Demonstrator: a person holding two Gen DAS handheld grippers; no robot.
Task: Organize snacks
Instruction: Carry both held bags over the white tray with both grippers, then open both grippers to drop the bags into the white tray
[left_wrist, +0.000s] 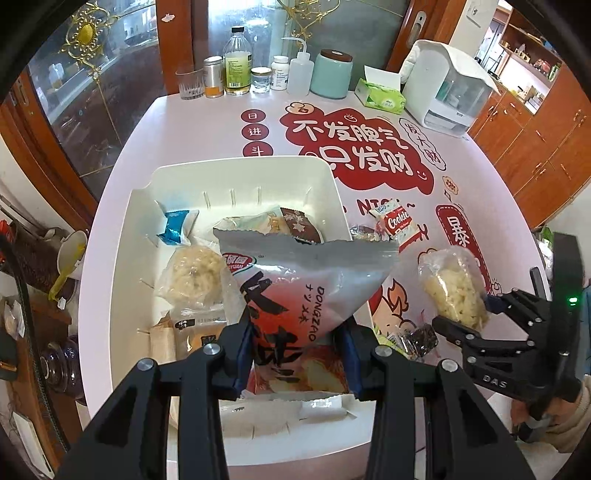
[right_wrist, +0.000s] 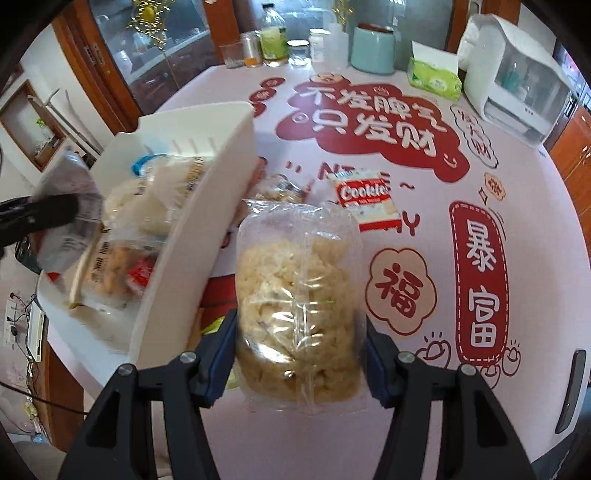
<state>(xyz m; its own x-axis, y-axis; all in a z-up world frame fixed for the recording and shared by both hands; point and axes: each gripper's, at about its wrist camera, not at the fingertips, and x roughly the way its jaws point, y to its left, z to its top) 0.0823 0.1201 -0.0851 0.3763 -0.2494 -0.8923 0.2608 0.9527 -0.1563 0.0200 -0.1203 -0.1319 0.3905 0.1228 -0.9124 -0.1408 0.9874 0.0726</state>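
Left hand-held gripper (left_wrist: 295, 354) is clamped on a red-and-silver snack bag (left_wrist: 295, 295) right over the white bin (left_wrist: 236, 173). Right hand-held gripper (right_wrist: 299, 365) grips a clear rice-cake pack (right_wrist: 299, 295) just beside the bin, above the tabletop (right_wrist: 517, 184).

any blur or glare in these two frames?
Left wrist: sharp, strong fisheye bend at the table edge, dark corners, text on the date bag readable. Right wrist: motion blur smears the bin and left tool; rice cake fairly crisp, glare on its wrapper.
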